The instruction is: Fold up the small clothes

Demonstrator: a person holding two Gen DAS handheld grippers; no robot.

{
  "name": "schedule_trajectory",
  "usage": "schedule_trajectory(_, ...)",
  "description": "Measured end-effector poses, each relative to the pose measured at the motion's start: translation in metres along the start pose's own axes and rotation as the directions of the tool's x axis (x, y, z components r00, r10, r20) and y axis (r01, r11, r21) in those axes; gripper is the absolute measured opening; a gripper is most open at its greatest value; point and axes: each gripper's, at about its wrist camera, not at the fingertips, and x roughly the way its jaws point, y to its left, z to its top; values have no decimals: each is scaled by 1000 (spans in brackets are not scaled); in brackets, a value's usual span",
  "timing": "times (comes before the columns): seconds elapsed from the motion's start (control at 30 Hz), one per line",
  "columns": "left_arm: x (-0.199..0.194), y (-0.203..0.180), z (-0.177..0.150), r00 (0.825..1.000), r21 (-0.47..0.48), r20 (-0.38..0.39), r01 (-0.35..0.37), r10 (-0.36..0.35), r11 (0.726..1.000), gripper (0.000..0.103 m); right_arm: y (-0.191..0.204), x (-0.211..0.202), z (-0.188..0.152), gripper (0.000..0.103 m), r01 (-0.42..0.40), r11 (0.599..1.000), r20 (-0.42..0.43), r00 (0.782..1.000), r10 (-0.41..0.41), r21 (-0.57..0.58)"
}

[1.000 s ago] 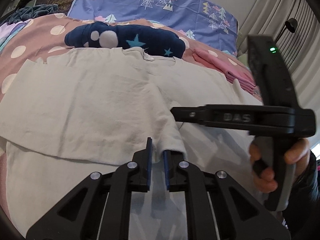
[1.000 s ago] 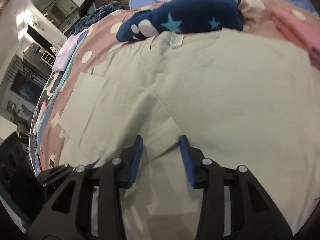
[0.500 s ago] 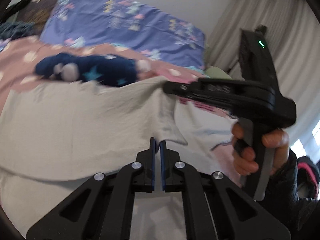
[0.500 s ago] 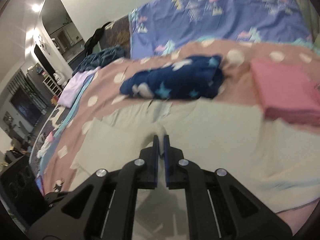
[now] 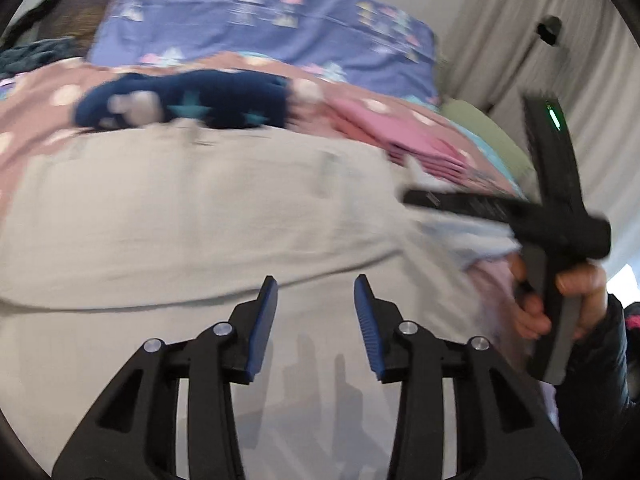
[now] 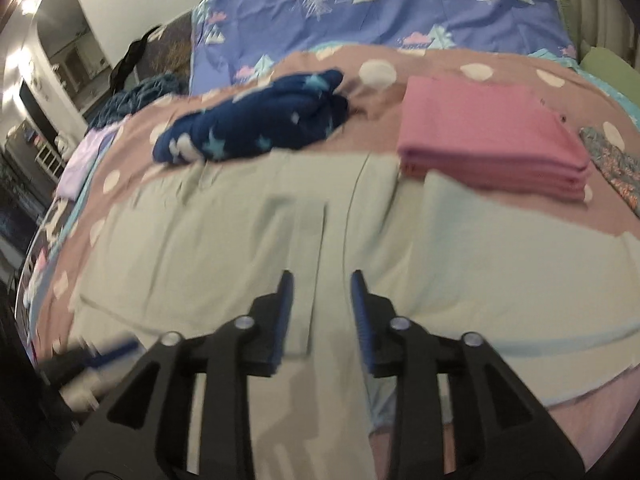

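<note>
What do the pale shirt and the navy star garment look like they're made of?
Pale shirt: thin matte woven or knit cotton, judging by its soft creases and flat lie. Navy star garment: likely plush fleece; it bunches thick and rounded. Motion blur leaves both uncertain.

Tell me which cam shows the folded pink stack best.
Right wrist: the folded pink stack is sharp, its whole top and layered edge visible. Left wrist shows it blurred, at a low angle, its near end hidden behind the right gripper.
</note>
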Motion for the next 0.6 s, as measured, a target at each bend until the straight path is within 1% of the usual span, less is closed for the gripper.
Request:
schedule_trajectory(0.07, -17, 25, -5, 996, -29, 33, -80, 81, 996, 53, 2, 7, -8, 38, -36, 999, -35, 999, 36, -4)
schedule_trajectory(0.1, -24, 33, -8, 991, -33, 45, -121, 122, 992, 54, 4, 9, -11, 38, -46, 999, -46, 998, 46, -4)
schedule_trajectory(0.13, -32, 45, -12, 980, -33, 60, -190, 191, 981, 54, 6, 14, -14, 39, -53, 999, -60, 997, 53, -4)
schedule_trajectory(0.17, -39, 56, -15, 963, -31, 70, -257, 259, 966, 58, 7, 17, -16, 40, -51, 999, -67, 996, 51, -3)
schedule_trajectory(0.2, -45, 66, -19, 944, -31, 75, -320, 321, 947, 61, 9, 23, -18, 40, -46, 999, -72, 996, 46, 2)
schedule_trajectory(0.23, -49, 80, -24, 917, -37, 75, -389, 391, 921, 63, 11, 26, -17, 35, -37, 999, -71, 997, 37, 2)
schedule_trajectory(0.27, -53, 92, -27, 898, -46, 70, -433, 435, 900, 63, 13, 27, -16, 6, -32, 999, -69, 997, 32, -4)
schedule_trajectory(0.3, -58, 104, -31, 879, -62, 58, -471, 474, 880, 63, 15, 30, -15, 5, -37, 999, -82, 996, 37, -6)
schedule_trajectory(0.33, -64, 122, -35, 857, -98, 30, -509, 514, 855, 63, 15, 29, -14, 5, -33, 999, -79, 996, 34, 7)
schedule_trajectory(0.37, -68, 134, -37, 849, -122, 15, -522, 528, 844, 63, 16, 22, -12, 5, -35, 999, -56, 998, 37, 24)
schedule_trajectory(0.4, -75, 149, -40, 837, -157, -2, -541, 548, 826, 64, 18, 12, -10, 5, -43, 999, -25, 999, 44, 25)
schedule_trajectory(0.43, -79, 159, -42, 828, -177, -12, -553, 561, 814, 65, 21, -4, -8, 4, -50, 999, 18, 999, 49, 15)
schedule_trajectory(0.47, -83, 171, -44, 817, -196, -25, -569, 576, 798, 67, 24, -16, -8, 4, -45, 999, 43, 998, 45, 3)
schedule_trajectory(0.5, -86, 182, -47, 802, -213, -44, -590, 595, 779, 67, 27, -27, -9, 1, -29, 1000, 58, 998, 30, -10)
schedule_trajectory(0.53, -88, 189, -48, 796, -224, -57, -598, 602, 770, 67, 29, -38, -12, 1, 20, 1000, 70, 997, -19, -19)
schedule_trajectory(0.57, -90, 195, -51, 794, -237, -67, -601, 604, 764, 67, 28, -43, -16, 3, 52, 998, 69, 996, -50, -24)
schedule_trajectory(0.6, -91, 199, -52, 797, -250, -73, -596, 599, 763, 68, 26, -43, -21, 13, 67, 997, 56, 996, -65, -33)
